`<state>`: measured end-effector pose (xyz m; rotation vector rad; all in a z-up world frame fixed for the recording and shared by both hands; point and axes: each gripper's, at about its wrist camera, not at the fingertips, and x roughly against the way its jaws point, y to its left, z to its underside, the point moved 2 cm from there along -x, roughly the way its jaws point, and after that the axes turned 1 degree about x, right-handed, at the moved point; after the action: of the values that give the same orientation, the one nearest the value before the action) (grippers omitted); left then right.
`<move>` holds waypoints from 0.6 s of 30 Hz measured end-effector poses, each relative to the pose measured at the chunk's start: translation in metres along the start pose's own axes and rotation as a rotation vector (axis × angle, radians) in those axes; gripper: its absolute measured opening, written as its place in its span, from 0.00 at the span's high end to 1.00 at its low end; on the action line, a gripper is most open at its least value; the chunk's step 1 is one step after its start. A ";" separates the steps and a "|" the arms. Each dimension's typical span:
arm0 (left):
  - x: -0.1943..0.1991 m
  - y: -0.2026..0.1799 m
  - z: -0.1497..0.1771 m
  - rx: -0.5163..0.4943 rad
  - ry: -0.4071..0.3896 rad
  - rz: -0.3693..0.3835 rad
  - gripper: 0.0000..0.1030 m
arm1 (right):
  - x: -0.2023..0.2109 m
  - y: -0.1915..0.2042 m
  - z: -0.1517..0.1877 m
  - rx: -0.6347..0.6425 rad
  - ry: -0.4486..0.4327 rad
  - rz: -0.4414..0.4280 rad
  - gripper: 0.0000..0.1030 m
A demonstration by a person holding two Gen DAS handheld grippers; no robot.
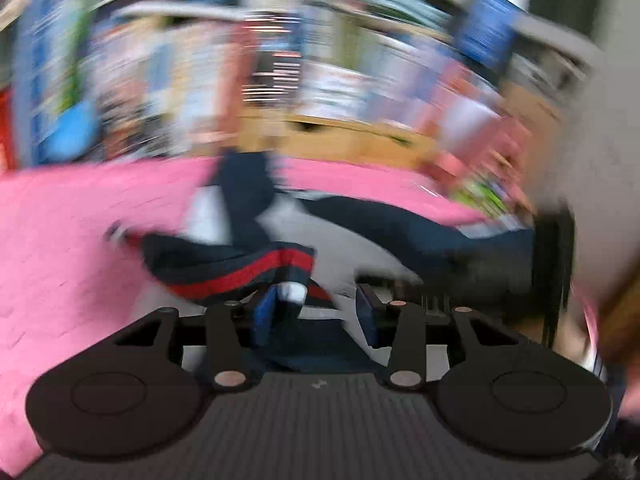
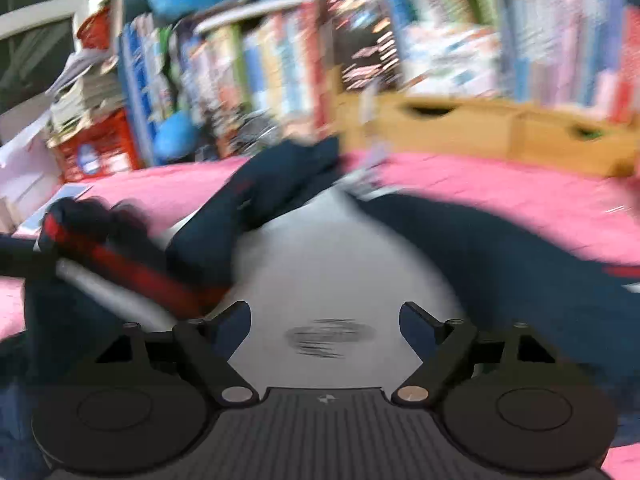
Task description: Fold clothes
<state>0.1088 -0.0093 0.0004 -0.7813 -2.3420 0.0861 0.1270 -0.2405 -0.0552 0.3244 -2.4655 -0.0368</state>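
Left hand-held gripper [image 1: 316, 312], nearest: jaws partly apart, striped cuff of garment [image 1: 248, 268] lies between them; blur hides whether pads press on it, cannot tell grip. Right hand-held gripper [image 2: 324, 328]: jaws wide, nothing held, grey body panel below.

Garment [image 2: 336, 256], navy and grey jacket with red-white stripe, lies spread on pink table [image 2: 500, 188]; left sleeve already thrown across body, right sleeve still out.

Step judged: folding sleeves inward. Next move needs right gripper to reach right sleeve and pinch it.

Far: bookshelf [image 2: 280, 64], wooden drawers [image 2: 460, 120].

Navy-and-grey garment [image 2: 344, 248] on pink bedspread [image 2: 500, 192].
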 end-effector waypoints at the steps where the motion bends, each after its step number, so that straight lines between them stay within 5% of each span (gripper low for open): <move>1: -0.004 -0.017 0.004 -0.072 0.012 0.011 0.53 | 0.016 -0.012 -0.003 -0.009 -0.011 -0.005 0.19; 5: -0.025 -0.073 0.047 -0.268 0.119 0.053 0.51 | 0.055 -0.028 -0.016 -0.010 0.003 -0.133 0.10; 11: -0.025 -0.111 0.096 -0.427 0.141 0.030 0.40 | 0.045 0.055 -0.035 0.273 0.012 -0.223 0.00; 18: 0.016 -0.100 0.120 -0.352 0.136 0.066 0.32 | 0.002 0.122 -0.013 0.435 0.164 -0.285 0.00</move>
<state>-0.0253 -0.0662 -0.0587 -1.0001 -2.2294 -0.3487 0.1061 -0.1224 -0.0308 0.8289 -2.2300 0.3948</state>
